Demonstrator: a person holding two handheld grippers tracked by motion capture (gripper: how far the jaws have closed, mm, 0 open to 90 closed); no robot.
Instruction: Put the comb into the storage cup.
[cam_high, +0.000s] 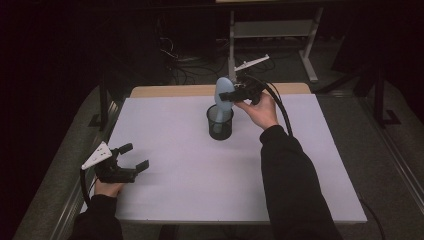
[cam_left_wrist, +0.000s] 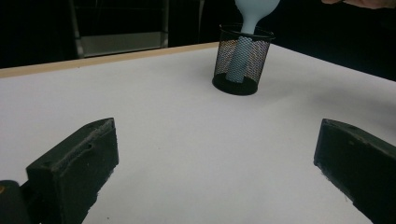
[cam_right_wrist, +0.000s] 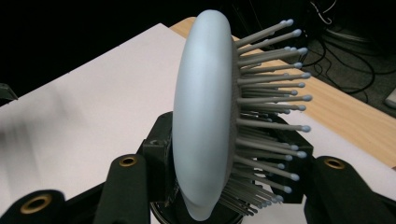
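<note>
The pale blue brush (cam_high: 223, 91) is clamped at its head by the right claw (cam_high: 231, 94), its handle set down inside the black mesh cup (cam_high: 220, 124) on the counter (cam_high: 200, 170). The left claw (cam_high: 134, 156) is held apart, empty, near the counter's left edge.
</note>
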